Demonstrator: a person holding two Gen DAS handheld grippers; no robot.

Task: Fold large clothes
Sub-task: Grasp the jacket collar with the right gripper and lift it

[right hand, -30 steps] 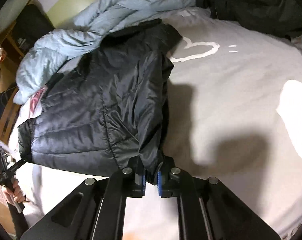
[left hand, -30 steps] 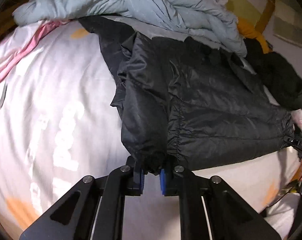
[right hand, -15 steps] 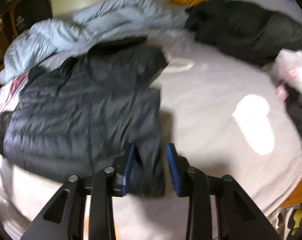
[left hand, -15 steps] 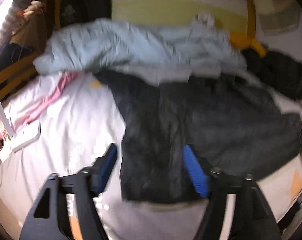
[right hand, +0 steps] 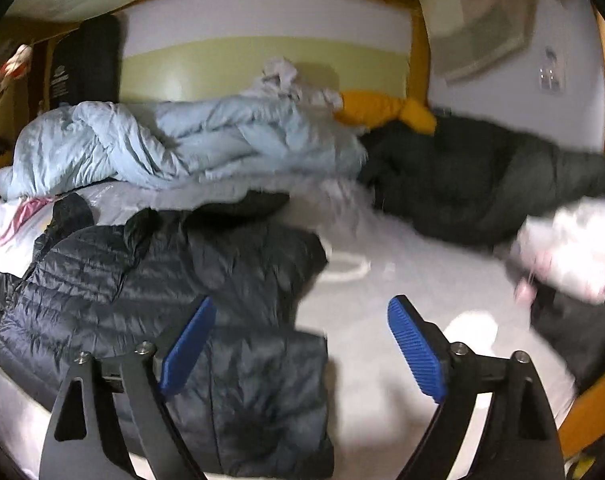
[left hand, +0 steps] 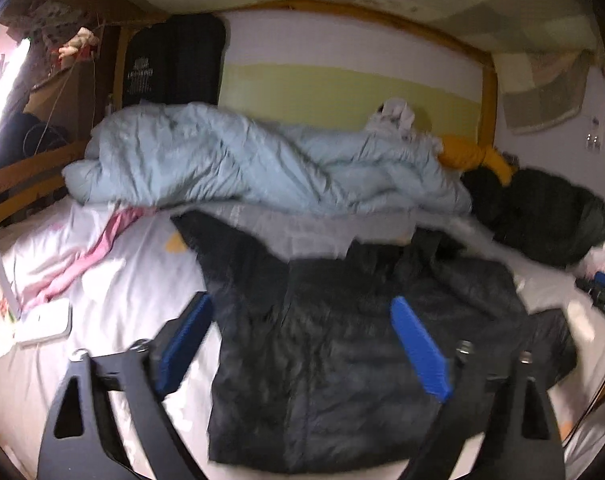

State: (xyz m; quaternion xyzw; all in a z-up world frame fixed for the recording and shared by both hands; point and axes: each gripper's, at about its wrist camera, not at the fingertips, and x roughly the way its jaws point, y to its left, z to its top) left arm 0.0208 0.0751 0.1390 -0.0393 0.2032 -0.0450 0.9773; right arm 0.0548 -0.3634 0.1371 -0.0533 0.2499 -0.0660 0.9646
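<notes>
— Black puffer jacket spread flat on the white bed sheet, both sleeves laid inward over the body. Left gripper wide apart, holding nothing; right gripper also spread, empty, above the jacket's right edge.

— And the risk?

— Slippery, puffy fabric; likely to spring back and undo the sleeve fold once lifted. Also crowded at the collar: light blue duvet touching the jacket's top, easily pinched together with it. Dark green coat near, apart on the right.
</notes>
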